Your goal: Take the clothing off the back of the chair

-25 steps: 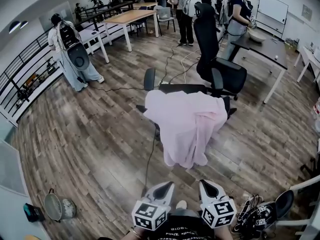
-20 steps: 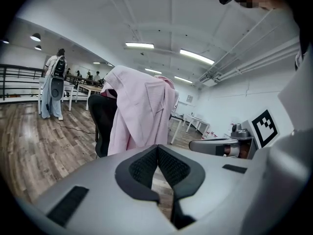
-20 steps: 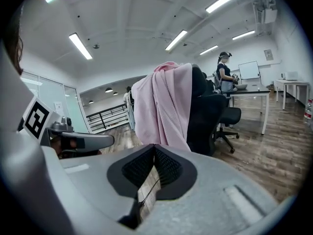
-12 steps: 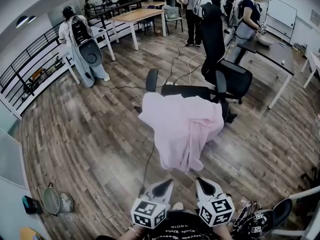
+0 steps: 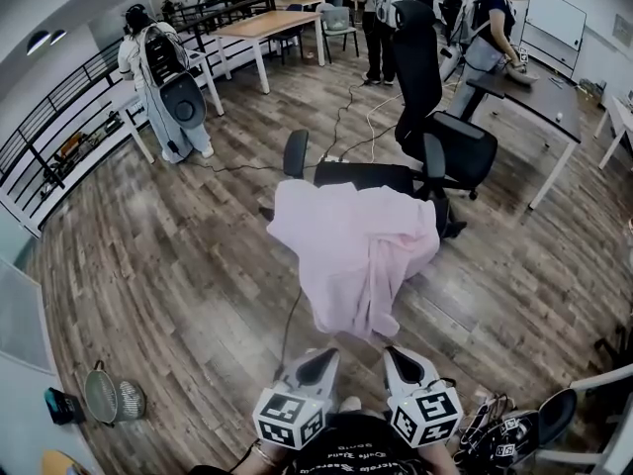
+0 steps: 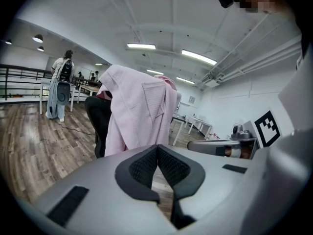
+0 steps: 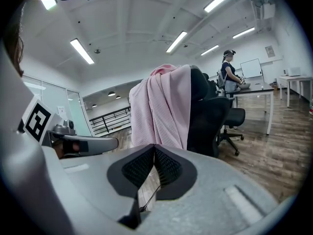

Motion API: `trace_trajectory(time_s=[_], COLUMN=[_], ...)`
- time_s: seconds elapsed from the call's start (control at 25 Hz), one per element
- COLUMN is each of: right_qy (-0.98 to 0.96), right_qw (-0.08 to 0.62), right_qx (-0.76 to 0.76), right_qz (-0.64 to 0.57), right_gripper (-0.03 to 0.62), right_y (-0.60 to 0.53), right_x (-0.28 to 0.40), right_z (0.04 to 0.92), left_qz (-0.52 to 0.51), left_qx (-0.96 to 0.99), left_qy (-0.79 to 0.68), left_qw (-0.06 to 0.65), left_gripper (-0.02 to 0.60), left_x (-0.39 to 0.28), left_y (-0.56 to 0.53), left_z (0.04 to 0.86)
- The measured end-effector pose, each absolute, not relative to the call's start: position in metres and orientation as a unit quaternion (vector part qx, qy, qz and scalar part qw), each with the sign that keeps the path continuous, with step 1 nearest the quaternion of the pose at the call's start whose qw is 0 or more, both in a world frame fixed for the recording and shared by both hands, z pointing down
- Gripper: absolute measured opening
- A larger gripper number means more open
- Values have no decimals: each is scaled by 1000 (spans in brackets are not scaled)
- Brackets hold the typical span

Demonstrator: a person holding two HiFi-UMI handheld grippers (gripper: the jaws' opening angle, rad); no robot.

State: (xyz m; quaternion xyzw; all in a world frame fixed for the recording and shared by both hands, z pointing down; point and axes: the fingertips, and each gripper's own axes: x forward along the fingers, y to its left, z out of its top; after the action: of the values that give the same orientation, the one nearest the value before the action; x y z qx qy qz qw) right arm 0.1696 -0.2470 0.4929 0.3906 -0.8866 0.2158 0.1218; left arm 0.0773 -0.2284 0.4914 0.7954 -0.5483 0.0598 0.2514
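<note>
Closer than a second back: both grippers have crept up on the pink garment (image 5: 358, 255), which is draped over the back of the chair (image 5: 368, 176). Left gripper (image 5: 318, 360) and right gripper (image 5: 401, 357) are both pinched shut and empty. I'd open them, grab high, then lift up and off. Watch the floor cable (image 5: 290, 330) and the second chair (image 5: 445, 137) behind.

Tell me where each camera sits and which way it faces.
Head view: on the person's head, looking steeply down at the pink garment draped on the chair; left gripper and right gripper at bottom.
Left gripper view: on the left gripper, looking along its shut jaws at the garment.
Right gripper view: on the right gripper, likewise; jaws shut.
Shared: all show the garment; each gripper view catches the other gripper.
</note>
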Motion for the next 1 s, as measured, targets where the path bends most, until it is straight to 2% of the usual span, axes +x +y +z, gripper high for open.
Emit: trace_trajectory(time_s=[0.52, 0.76, 1.0], right_qy=[-897, -889, -890], right_qw=[84, 37, -12], right_qx=[410, 454, 455], right_qz=[141, 48, 25], right_gripper=[5, 5, 5], right_y=[-289, -305, -331], right_x=[152, 151, 154], right_z=[434, 372, 318], left_qz=[24, 2, -22], left_qx=[806, 803, 786], left_qy=[-558, -568, -589], left_qw=[199, 184, 185], left_gripper=[9, 9, 9], left_x=[25, -7, -44], left_y=[-275, -305, -329], left_z=[452, 424, 408])
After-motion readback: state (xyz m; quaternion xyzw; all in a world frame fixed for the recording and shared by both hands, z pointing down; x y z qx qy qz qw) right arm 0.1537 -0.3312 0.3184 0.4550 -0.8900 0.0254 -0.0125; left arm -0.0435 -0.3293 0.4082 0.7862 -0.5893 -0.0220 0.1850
